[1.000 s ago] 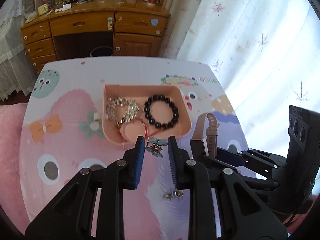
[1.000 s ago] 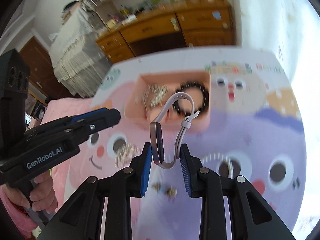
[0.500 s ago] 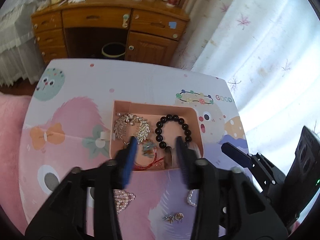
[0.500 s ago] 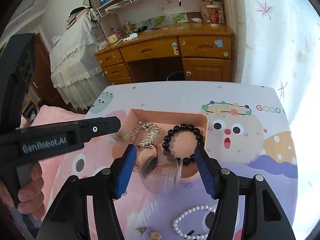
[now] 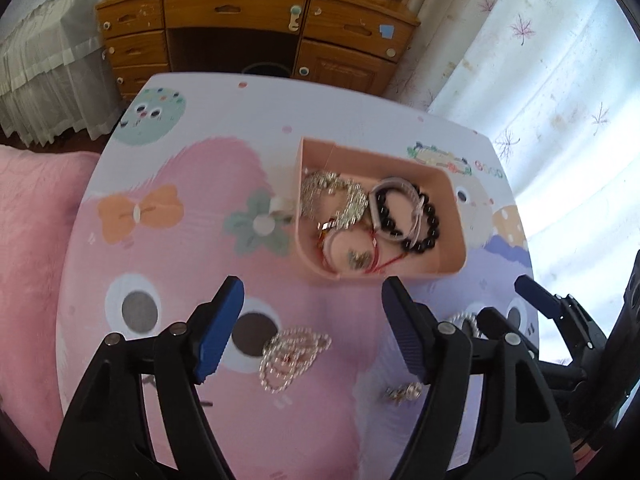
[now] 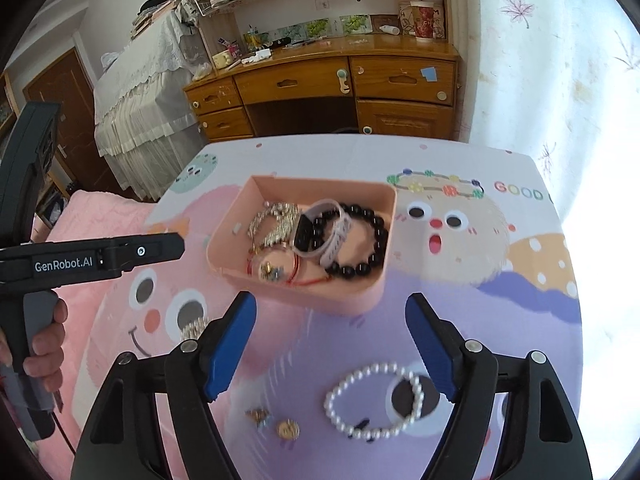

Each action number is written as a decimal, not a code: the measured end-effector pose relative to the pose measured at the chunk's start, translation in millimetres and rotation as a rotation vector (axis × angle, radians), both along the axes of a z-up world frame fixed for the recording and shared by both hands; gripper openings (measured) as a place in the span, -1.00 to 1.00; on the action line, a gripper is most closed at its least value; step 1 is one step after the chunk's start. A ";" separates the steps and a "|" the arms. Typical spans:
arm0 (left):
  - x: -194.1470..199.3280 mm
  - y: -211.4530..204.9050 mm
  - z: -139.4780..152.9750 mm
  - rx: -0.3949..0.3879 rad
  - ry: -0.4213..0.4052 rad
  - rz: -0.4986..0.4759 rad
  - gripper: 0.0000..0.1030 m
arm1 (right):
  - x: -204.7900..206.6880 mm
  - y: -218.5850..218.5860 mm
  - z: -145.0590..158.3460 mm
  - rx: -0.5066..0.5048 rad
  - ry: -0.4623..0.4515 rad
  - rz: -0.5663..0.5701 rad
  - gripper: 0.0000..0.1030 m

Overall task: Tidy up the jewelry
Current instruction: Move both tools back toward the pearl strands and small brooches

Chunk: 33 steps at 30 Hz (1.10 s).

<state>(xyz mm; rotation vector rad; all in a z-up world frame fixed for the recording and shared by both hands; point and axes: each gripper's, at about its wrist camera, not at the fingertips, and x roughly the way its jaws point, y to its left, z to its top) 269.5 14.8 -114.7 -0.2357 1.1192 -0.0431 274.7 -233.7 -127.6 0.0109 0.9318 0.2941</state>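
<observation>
Both grippers, left (image 5: 312,322) and right (image 6: 331,342), just spread their fingers, nothing between them. Watch (image 6: 316,232) sits in the pink tray (image 6: 304,294); pearl bracelet (image 6: 374,400) nearer than the tray, slightly blurry.

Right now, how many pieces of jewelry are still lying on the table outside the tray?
3 groups: a pearl bracelet near the right gripper, a beaded bracelet between the left gripper's fingers, and small earrings nearby. The grippers may hide more.

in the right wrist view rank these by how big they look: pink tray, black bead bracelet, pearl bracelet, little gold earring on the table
1. pink tray
2. black bead bracelet and pearl bracelet: they look about alike, and the pearl one lies nearer the camera, so no ranking between them
3. gold earring, clearly smallest
</observation>
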 end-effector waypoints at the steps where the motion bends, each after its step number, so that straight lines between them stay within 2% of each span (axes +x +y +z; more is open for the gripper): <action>1: -6.9 1.8 -5.6 0.000 0.008 0.002 0.35 | -8.3 0.6 -2.3 0.002 -0.006 -0.003 0.53; 7: -36.8 3.0 -51.8 -0.007 0.063 -0.032 0.38 | -63.7 13.9 -29.2 -0.017 -0.026 -0.006 0.56; 12: -49.0 1.8 -75.1 -0.020 0.056 -0.088 0.38 | -108.3 35.0 -46.1 -0.029 -0.079 -0.020 0.56; 16: -51.9 0.6 -86.8 -0.026 0.042 -0.115 0.39 | -128.0 58.2 -59.5 -0.057 -0.100 -0.004 0.54; 19: -54.0 -8.1 -90.0 0.030 0.007 -0.157 0.39 | -129.1 77.8 -71.8 -0.134 -0.062 -0.018 0.32; 20: -55.9 -11.1 -90.8 0.044 -0.012 -0.172 0.39 | -127.4 83.6 -78.1 -0.164 -0.029 -0.035 0.14; 21: -56.3 -14.3 -91.7 0.050 -0.022 -0.189 0.39 | -124.8 87.4 -80.7 -0.173 -0.007 -0.046 -0.03; 23: -56.5 -17.6 -93.0 0.050 -0.034 -0.222 0.39 | -125.0 92.6 -87.5 -0.164 0.013 -0.074 -0.15; 33: -56.0 -24.1 -95.1 0.074 -0.110 -0.285 0.39 | -119.5 105.2 -98.8 -0.165 0.007 -0.118 -0.25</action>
